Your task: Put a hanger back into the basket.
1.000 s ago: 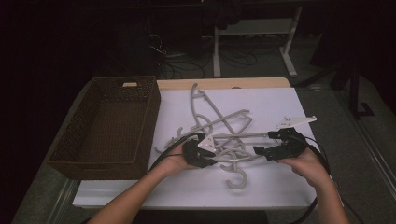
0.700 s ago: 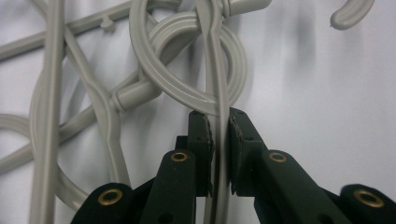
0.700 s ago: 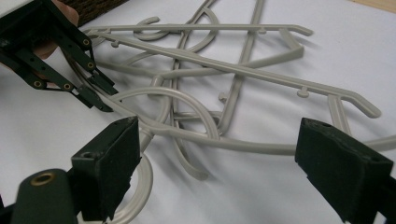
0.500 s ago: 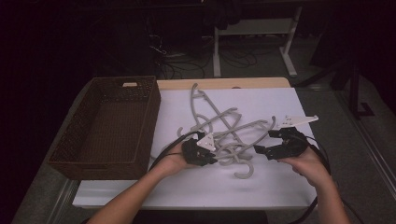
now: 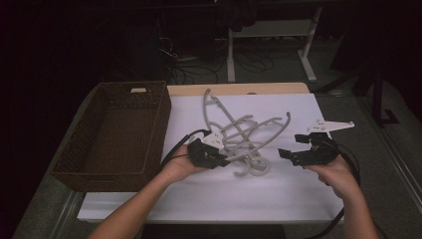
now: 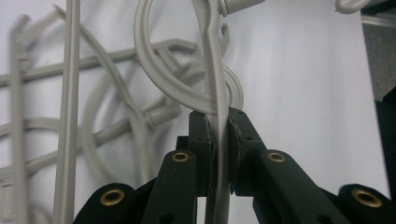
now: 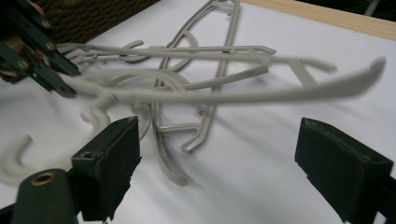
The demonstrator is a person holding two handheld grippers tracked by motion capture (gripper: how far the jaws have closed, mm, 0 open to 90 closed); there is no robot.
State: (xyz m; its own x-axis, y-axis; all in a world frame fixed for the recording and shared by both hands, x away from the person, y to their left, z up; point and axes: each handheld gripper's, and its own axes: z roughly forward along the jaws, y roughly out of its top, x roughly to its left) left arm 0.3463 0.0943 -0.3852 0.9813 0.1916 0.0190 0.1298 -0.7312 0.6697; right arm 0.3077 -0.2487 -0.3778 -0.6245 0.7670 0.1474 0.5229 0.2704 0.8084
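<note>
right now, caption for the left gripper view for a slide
Left gripper clamped on a grey plastic hanger above the tangled hanger pile on the white table.

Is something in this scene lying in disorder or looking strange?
Yes. The grey hangers lie in a tangled heap on the white table, hooks and arms crossing, beside the wicker basket. The left gripper is shut on one hanger, tilted up out of the heap. The right gripper is open.

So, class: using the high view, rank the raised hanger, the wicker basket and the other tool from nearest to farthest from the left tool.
1. Raised hanger: clamped in the left tool, slanting up to its right.
2. Right tool: farther right, across the hanger pile.
3. Wicker basket: at the left; its middle looks farthest, though its near wall comes close.
</note>
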